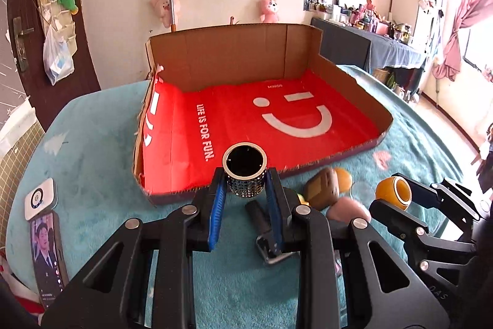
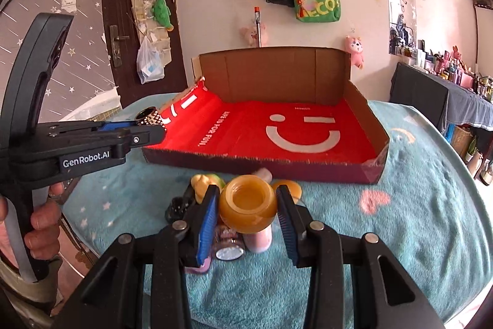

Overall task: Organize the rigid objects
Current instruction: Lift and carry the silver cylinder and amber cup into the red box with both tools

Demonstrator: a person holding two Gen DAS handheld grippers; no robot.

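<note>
Both tongs are clamped: left gripper (image 1: 245, 190) on a studded cup (image 1: 245, 171), right gripper (image 2: 246, 213) on an orange jar (image 2: 248, 204) (both lifted). Next, carry them into the red box (image 1: 382, 133).

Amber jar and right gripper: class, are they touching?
Touching. The right wrist view shows the right gripper with both blue pads pressed against the amber jar, held above the blanket.

left gripper (image 1: 245, 190) clamped on studded black cup (image 1: 245, 171), upright, in front of cardboard tray (image 1: 354, 76); right gripper (image 1: 397, 190) grips amber jar (image 1: 393, 188).
</note>
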